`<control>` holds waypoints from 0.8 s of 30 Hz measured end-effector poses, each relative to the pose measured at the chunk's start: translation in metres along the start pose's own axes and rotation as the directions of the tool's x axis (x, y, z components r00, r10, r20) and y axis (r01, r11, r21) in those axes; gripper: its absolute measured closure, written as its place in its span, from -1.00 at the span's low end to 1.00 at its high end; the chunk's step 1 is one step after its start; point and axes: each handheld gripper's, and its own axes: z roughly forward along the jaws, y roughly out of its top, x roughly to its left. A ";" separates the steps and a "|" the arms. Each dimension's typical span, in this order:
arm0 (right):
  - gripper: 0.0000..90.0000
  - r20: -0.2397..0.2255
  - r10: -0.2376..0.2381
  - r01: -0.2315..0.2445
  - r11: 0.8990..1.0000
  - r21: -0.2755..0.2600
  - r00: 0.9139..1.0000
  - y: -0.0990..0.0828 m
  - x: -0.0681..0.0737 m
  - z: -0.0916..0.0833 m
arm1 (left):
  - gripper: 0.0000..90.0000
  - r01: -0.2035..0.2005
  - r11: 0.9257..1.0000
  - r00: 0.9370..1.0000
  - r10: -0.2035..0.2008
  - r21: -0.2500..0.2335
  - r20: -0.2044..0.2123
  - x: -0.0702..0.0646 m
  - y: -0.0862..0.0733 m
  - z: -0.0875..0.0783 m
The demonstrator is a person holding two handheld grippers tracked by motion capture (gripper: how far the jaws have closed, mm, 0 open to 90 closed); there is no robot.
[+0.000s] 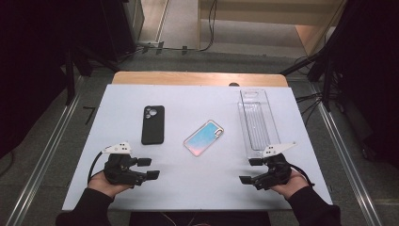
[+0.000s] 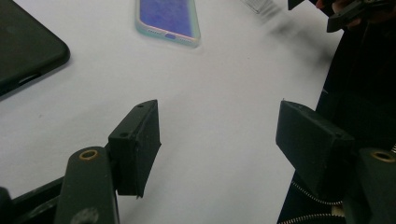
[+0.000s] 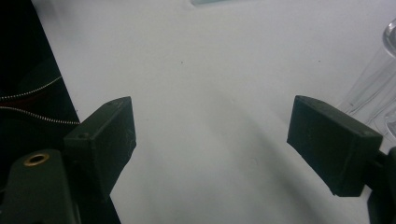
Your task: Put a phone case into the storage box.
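A black phone case [image 1: 153, 125] lies left of centre on the white table [image 1: 197, 188], and its corner [image 2: 23, 56] shows in the left gripper view. An iridescent phone case [image 1: 203, 138] [image 2: 168, 18] lies at the centre, turned diagonally. A clear plastic tray [image 1: 258, 122] [image 3: 373, 84] stands at the right. My left gripper [image 1: 148, 168] [image 2: 224, 140] rests near the front left, open, with bare table between its jaws. Near the front right, my right gripper [image 1: 251, 170] [image 3: 215, 135] is open too and holds nothing, just short of the tray's near end.
The table's front edge [image 1: 197, 209] runs close behind both hands. A wooden strip [image 1: 200, 78] borders the far side. Metal rails [image 1: 42, 155] flank the table on the floor, and cables lie beyond it. In the left gripper view the other gripper [image 2: 345, 14] appears far off.
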 end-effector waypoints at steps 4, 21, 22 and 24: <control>-0.70 -0.002 0.001 -0.001 1.000 0.004 1.000 0.000 0.000 0.001 | -0.31 0.006 1.000 1.000 -0.006 0.005 -0.005 0.000 0.000 0.000; -0.70 0.009 0.003 -0.004 1.000 0.027 1.000 -0.001 0.001 0.002 | -0.31 -0.001 1.000 1.000 0.002 0.010 -0.021 0.001 -0.001 0.002; -0.70 0.007 0.005 -0.005 1.000 0.025 1.000 -0.001 0.002 0.002 | -0.31 -0.003 1.000 1.000 0.003 0.011 -0.022 0.001 -0.001 0.002; -0.70 0.006 0.002 -0.002 1.000 0.021 1.000 -0.002 0.001 0.001 | -0.31 -0.005 1.000 1.000 0.005 0.014 -0.022 0.001 -0.001 0.003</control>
